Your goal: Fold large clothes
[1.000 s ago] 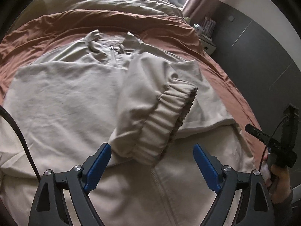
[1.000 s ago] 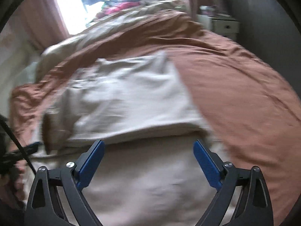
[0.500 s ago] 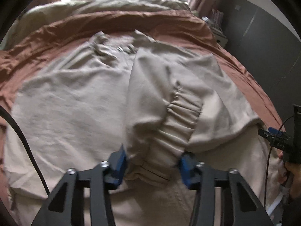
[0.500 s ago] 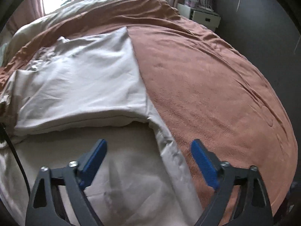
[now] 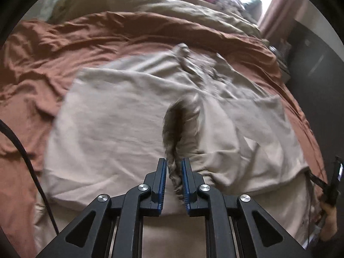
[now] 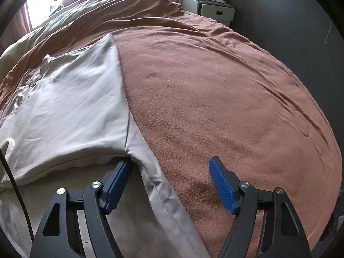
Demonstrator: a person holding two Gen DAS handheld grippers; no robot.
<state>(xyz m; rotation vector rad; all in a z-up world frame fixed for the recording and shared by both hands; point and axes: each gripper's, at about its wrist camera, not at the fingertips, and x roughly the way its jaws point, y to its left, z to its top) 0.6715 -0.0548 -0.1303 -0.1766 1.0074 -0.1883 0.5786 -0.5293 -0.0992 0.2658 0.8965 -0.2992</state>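
On the rust-brown fleece bed cover (image 6: 225, 99), the large beige zip-front jacket (image 5: 111, 129) lies spread flat, collar toward twelve o'clock in your left wrist view and hem toward you at six. Your left gripper (image 5: 173, 182) has its blue-padded fingers (image 5: 161, 178) pinched nearly together on the gathered elastic cuff (image 5: 175, 148) of the jacket's sleeve, which rises from the jaws and arcs back toward the chest at one o'clock. That hold makes sense: the ribbed cuff is the thickest, least slippery part of the sleeve, so it lets you carry the whole sleeve across the body without it sliding out. The cloth around the cuff is blurred, so I can't tell how much fabric sits between the pads.

Your right gripper (image 6: 169, 185) stands wide open and holds nothing. Its left finger (image 6: 119, 180) is tucked just beside the spot where the folded-over panel meets the jacket's stitched side edge (image 6: 163, 195), at about ten o'clock from the jaw centre, while the other finger hovers over bare cover. I judge it is placed there to take that edge, or to pin the corner while the sleeve is laid.

The fold looks only partly done; the sleeve has yet to be laid flat. Keep it slack as you place it, since tension could drag the panel off its crease.
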